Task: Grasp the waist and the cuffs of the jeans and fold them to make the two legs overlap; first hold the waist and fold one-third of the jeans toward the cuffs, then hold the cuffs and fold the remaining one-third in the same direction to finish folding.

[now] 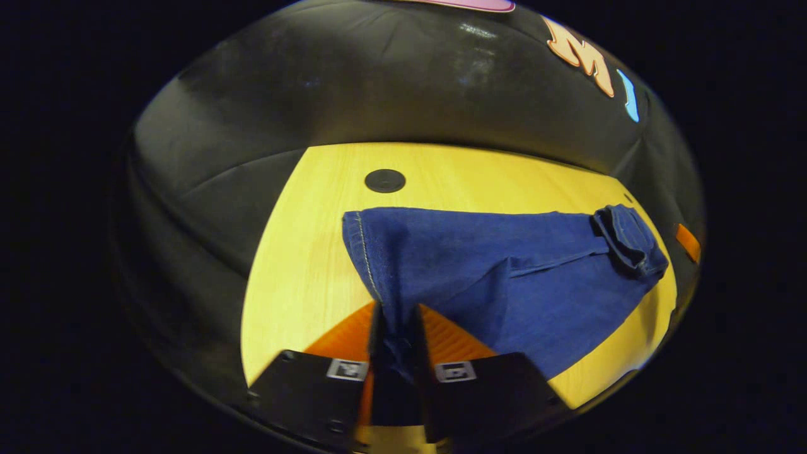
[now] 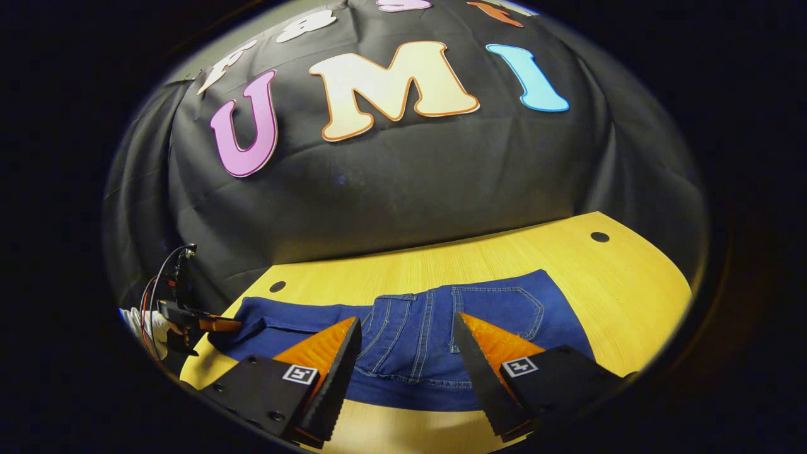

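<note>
Two grippers at work: the left gripper [image 1: 396,315] is clamped on the jeans' [image 2: 441,328] cuff near the table's [image 2: 630,296] left edge; the right gripper [image 2: 406,353] hangs spread over the waist near the front edge, which I judge it must pinch next.

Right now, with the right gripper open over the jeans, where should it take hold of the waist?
Take the waistband edge nearest the right gripper, coming in low from the table's front. The jeans lie flat, with that hem between the open fingers. The left gripper already pinches the cuff end.

Left gripper [image 1: 397,325] jaws pinched closed; right gripper [image 2: 406,353] jaws spread wide.
</note>
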`<action>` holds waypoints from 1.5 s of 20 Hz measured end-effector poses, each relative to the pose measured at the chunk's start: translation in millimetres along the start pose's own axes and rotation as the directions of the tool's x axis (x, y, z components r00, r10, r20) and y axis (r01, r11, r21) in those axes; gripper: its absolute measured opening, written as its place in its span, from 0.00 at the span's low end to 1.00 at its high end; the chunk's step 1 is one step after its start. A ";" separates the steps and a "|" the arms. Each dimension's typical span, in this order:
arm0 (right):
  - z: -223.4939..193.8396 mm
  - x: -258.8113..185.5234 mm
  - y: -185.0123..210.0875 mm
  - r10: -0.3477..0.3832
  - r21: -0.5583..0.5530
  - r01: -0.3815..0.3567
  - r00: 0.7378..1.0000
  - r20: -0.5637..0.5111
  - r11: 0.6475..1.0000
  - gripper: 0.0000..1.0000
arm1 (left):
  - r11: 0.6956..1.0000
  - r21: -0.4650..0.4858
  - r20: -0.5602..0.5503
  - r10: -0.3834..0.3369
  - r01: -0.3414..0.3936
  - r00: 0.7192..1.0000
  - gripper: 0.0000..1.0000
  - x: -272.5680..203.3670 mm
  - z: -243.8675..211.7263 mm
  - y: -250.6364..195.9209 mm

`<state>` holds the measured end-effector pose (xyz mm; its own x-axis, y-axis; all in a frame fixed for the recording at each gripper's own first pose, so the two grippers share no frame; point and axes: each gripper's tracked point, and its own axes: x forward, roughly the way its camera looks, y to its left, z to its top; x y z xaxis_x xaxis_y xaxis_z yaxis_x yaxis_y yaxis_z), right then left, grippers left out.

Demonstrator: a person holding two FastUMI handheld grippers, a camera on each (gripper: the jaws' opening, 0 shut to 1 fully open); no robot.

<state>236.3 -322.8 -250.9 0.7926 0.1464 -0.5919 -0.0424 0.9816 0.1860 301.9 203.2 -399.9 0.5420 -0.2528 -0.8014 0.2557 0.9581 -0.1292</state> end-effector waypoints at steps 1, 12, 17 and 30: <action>0.9 -0.4 -1.6 -0.002 -0.003 0.002 1.000 0.001 1.000 0.90 | 1.000 -0.009 0.006 0.004 -0.004 1.000 0.08 0.0 -1.5 -0.4; 43.8 -24.3 -25.2 0.035 -0.002 -0.035 0.997 0.072 0.999 0.90 | 0.968 -0.173 0.020 -0.183 0.183 0.983 0.00 -57.5 41.4 -79.0; 65.9 -52.7 -56.3 0.036 -0.016 -0.034 0.993 0.114 0.999 0.90 | 0.957 -0.139 0.088 -0.246 0.256 0.965 0.00 -76.4 85.3 -145.3; 89.5 -147.6 -191.7 -0.083 0.077 0.070 0.979 0.184 0.995 0.90 | 0.917 -0.039 0.132 -0.390 0.398 0.911 0.00 -61.4 139.0 -357.3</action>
<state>181.8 -543.5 -129.0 0.8917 0.0394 -0.4509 0.0599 0.9772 0.2039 288.5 -142.3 -223.4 0.5000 -0.6219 -0.6027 0.4188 0.7828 -0.4602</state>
